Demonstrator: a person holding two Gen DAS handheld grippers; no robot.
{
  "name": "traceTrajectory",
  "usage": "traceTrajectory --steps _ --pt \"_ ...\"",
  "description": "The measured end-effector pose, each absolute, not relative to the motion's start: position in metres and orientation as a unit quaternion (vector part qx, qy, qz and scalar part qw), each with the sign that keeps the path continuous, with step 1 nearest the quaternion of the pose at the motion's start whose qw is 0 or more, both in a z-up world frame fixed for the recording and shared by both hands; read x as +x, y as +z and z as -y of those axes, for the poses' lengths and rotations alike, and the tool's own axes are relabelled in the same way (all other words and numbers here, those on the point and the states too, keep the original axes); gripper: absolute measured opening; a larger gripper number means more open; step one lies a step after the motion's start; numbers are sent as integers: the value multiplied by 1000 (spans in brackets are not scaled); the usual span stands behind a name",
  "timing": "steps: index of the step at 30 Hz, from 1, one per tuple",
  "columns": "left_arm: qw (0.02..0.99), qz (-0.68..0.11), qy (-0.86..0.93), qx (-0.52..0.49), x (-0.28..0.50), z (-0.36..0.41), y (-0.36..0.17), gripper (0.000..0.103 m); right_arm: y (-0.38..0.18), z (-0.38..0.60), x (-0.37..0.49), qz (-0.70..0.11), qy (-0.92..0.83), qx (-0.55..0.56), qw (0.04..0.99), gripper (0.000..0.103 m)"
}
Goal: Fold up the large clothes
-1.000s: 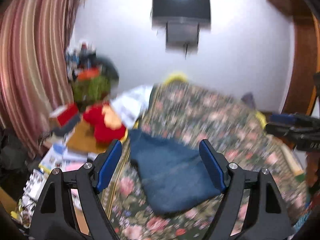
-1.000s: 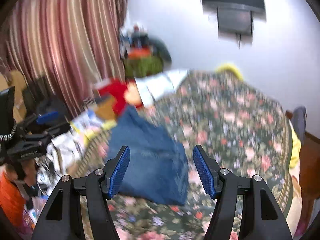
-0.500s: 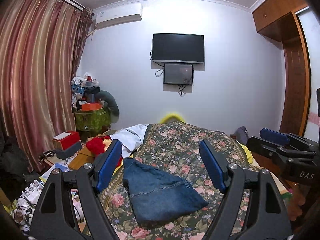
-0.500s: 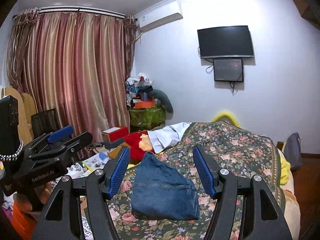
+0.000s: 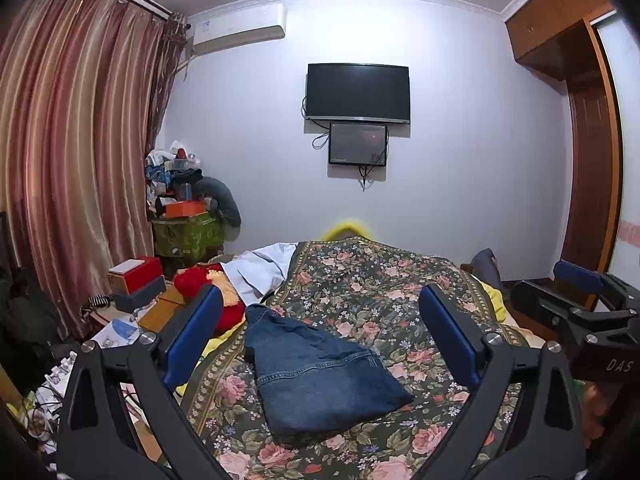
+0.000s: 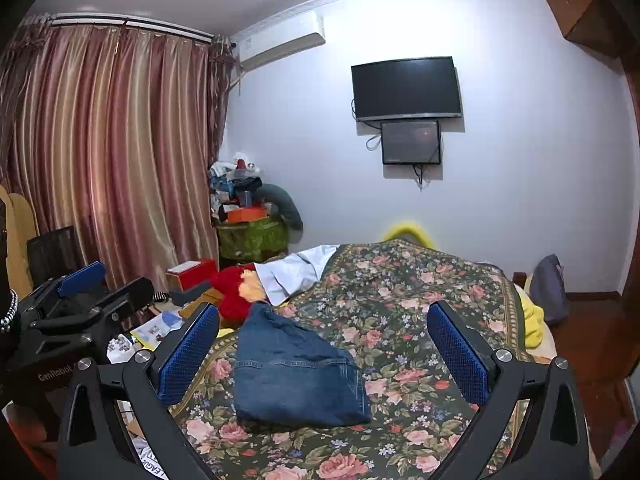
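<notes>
A pair of blue jeans [image 5: 316,372] lies folded into a compact bundle on the floral bedspread [image 5: 384,292], near the bed's left front edge. It also shows in the right wrist view [image 6: 292,368]. My left gripper [image 5: 320,340] is open and empty, held above and in front of the jeans, apart from them. My right gripper [image 6: 324,348] is open and empty, also held back from the jeans. Each gripper shows in the other's view: the right one at the right edge [image 5: 580,312], the left one at the left edge [image 6: 76,308].
A red plush toy [image 5: 208,296] and a white garment [image 5: 260,268] lie at the bed's far left. Boxes and clutter [image 5: 136,284] crowd the floor left of the bed by the curtains [image 5: 72,160]. A TV [image 5: 358,94] hangs on the far wall. A wooden wardrobe [image 5: 588,160] stands right.
Both grippers have lifted and tilted up away from the jeans, so the wall and TV now fill the views. The jeans lie still on the bed. Both grippers stay open.
</notes>
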State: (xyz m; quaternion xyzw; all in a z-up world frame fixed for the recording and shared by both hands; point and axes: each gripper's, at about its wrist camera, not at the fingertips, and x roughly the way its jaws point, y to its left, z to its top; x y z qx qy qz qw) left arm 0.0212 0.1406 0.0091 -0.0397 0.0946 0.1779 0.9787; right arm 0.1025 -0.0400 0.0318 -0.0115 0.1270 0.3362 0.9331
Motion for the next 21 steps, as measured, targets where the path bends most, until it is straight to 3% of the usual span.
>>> traceTrajectory --steps 21 --pt "978 -102 175 -45 22 -144 5 100 27 35 111 -144 336 -13 931 103"
